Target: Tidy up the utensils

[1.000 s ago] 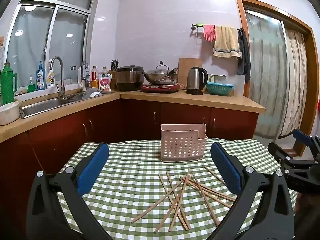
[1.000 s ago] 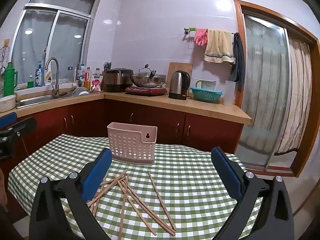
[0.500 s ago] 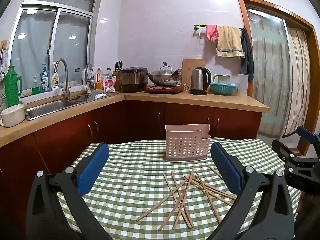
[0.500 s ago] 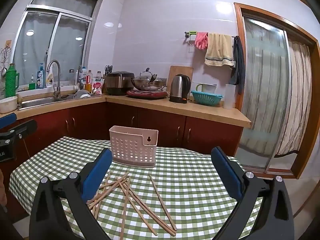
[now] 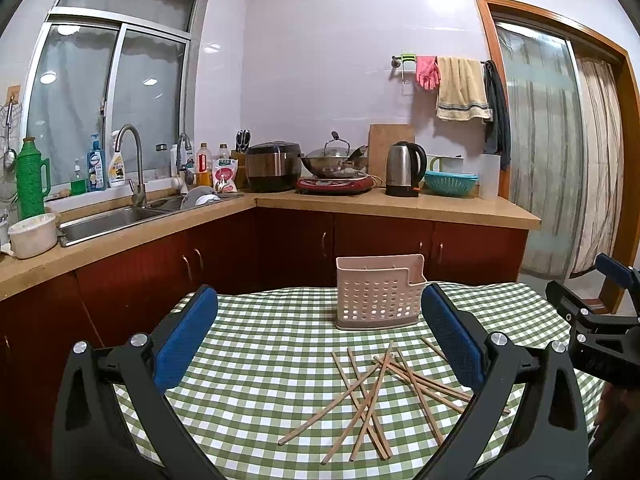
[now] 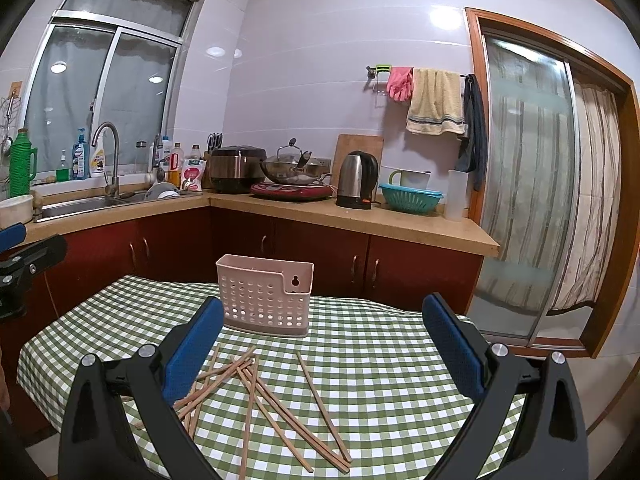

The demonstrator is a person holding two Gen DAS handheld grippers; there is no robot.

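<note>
Above a green-checked table (image 5: 256, 344), in the left wrist view, the left gripper (image 5: 320, 334) is held level and aimed toward the kitchen counter, its 2 blue-padded fingers (image 5: 186, 338) spread wide with nothing between them. A loose pile of wooden chopsticks (image 5: 376, 392) lies crossed on the cloth between the pads, nearer the right one, whose finger covers the ends of several sticks. Beyond them a pink perforated utensil holder (image 5: 378, 292) stands upright near the table's far edge, apart from the pile. At the right border the right gripper (image 5: 600, 320) juts in, only partly in frame. Bottles by the sink (image 5: 116, 220) carry labels too small to read.

From the right wrist view, the right gripper (image 6: 322, 340) also hovers level over the table (image 6: 400, 360), its fingers (image 6: 454, 346) released and wide apart, gripping nothing. The chopsticks (image 6: 256, 392) sprawl just in front, toward the left pad, which hides parts of a few; 1 stick lies a little apart to the right. The utensil holder (image 6: 264, 298) stands beyond the pile, a keyhole slot in its raised back wall. At the left edge a piece of the left gripper (image 6: 24, 264) shows, mostly cut off. A kettle (image 6: 358, 180) on the counter bears no legible writing.
</note>
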